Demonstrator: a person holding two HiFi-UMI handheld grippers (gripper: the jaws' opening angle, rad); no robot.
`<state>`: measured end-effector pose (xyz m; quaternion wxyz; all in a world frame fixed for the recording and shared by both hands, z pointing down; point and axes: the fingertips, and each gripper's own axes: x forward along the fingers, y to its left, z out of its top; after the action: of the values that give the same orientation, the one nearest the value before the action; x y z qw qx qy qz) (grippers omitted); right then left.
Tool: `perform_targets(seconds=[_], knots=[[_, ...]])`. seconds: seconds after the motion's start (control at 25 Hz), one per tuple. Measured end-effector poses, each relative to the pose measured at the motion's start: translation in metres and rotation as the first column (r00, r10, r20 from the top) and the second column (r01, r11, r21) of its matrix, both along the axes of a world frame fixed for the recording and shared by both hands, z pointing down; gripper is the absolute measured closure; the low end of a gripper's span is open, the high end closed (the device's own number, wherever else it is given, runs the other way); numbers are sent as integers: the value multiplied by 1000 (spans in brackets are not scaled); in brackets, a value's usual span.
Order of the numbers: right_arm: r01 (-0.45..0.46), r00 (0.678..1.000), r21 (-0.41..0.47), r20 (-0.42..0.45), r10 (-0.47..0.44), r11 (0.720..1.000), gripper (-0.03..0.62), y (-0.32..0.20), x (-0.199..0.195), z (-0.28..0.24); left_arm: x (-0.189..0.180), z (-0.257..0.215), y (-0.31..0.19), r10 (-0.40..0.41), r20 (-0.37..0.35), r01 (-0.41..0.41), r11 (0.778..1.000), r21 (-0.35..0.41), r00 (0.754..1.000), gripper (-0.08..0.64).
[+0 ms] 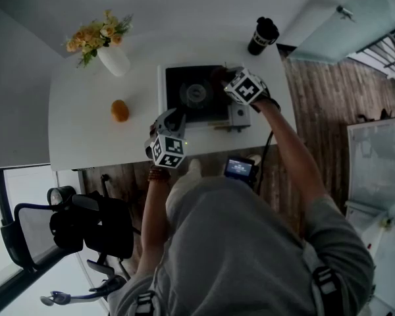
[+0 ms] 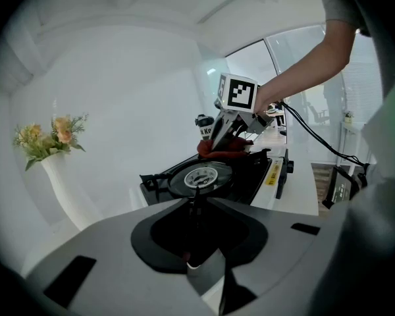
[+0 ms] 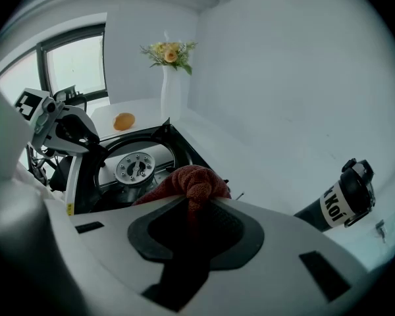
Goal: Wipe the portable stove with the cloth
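— What can we read here?
— On the black cup (image 3: pixel 342 199) the white band shows "Koi" in black letters. We see only these letters.
— And the yellow sticker (image 2: pixel 274 172) on the stove (image 2: pixel 250 176)?
— Its print is too small for us. The cube (image 2: pixel 237 93) on the right gripper (image 2: pixel 216 147) carries only black-and-white square markers.

A white rectangular table (image 1: pixel 85 130) carries a white vase of yellow and orange flowers (image 1: pixel 113 59) at its far left corner, a small round orange fruit (image 1: pixel 120 110) nearer the middle, a black-topped portable stove (image 1: pixel 197 94) to the right of the fruit, and a black tumbler with white lettering (image 1: pixel 263 36) at the far right corner.
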<state>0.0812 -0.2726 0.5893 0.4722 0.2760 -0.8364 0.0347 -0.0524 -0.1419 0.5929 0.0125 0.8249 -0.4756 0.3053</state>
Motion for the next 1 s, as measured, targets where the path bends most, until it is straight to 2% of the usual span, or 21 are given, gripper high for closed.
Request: perform_targets(seconds=[0.48,1.0], knots=[[32,999,1,-7,-32,999,505,17,-2,1,-1,1,-2,-9,-1,9,1000,-7,1000,462],[74,997,-51,-11,-74,996,505,51,2,3,0,2,-2,-14,8,14,1000,-15,1000,462]])
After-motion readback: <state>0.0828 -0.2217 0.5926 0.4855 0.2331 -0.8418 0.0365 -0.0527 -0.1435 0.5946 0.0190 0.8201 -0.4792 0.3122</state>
